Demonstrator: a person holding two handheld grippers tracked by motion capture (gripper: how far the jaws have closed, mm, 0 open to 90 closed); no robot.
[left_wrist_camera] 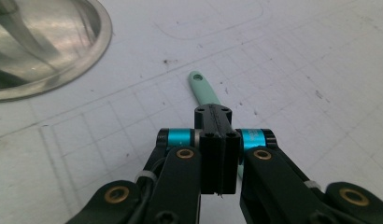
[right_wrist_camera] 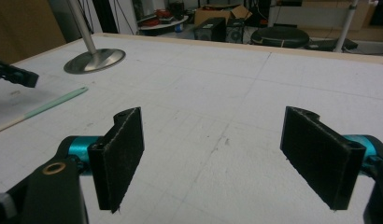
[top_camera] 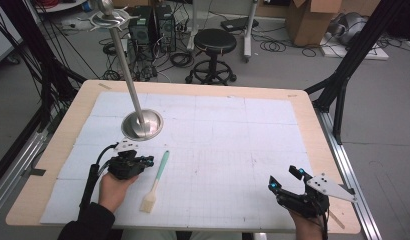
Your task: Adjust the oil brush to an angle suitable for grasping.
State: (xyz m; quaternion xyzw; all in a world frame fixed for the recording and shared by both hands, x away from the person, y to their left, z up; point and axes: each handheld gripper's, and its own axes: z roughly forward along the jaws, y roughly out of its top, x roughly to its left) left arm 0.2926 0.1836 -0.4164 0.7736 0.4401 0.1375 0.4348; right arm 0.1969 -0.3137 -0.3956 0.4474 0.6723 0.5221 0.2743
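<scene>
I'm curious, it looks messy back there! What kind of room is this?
Probably a lab or workshop: a wooden table with a white grid mat, dark computer boxes with tangled cables on the floor, and a black round stool.

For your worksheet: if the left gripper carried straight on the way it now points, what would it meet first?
Most likely the mint-green brush handle. In the left gripper view the shut left gripper points along it. Whether they already touch is unclear.

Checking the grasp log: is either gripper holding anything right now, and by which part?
Nothing is held. The left gripper is shut on nothing, with the brush lying beside it on the mat; the right gripper is open and empty.
</scene>
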